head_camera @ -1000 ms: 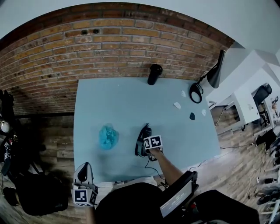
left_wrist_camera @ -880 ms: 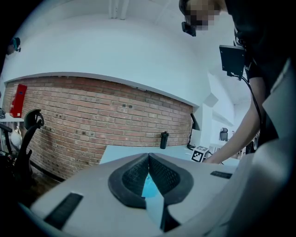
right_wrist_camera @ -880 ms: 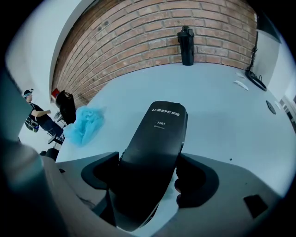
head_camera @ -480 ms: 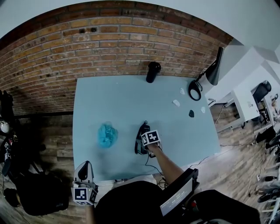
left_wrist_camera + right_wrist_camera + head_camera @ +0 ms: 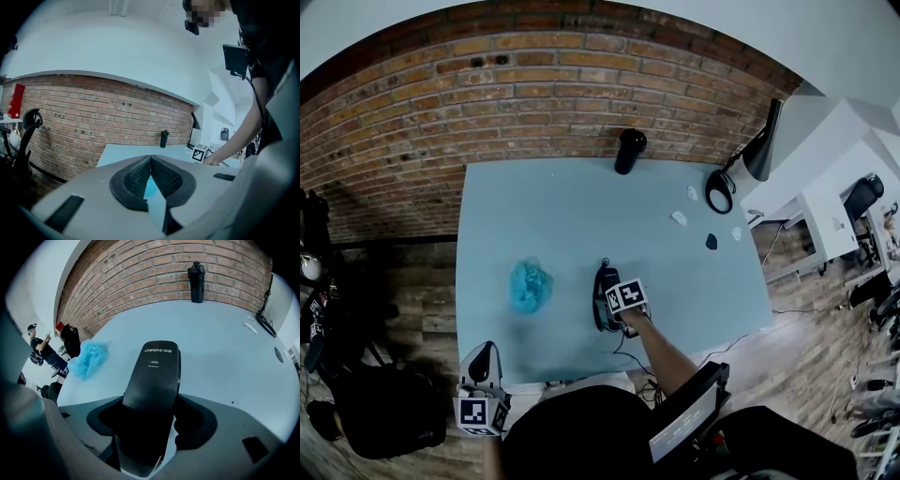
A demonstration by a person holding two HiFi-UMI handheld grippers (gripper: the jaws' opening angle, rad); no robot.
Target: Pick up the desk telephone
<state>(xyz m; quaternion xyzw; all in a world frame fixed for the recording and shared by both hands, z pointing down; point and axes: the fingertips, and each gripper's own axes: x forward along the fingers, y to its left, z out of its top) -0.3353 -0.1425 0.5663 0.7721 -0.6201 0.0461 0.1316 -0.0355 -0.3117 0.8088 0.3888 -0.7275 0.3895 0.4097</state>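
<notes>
The right gripper had just been closing its jaws on the phone's near end (left gripper shut, empty, well away from the phone), so the long, slick body risked tipping out when lifted.

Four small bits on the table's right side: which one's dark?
The dark piece, the one lying nearest the person's side of the table; the other three are white pieces.
</notes>
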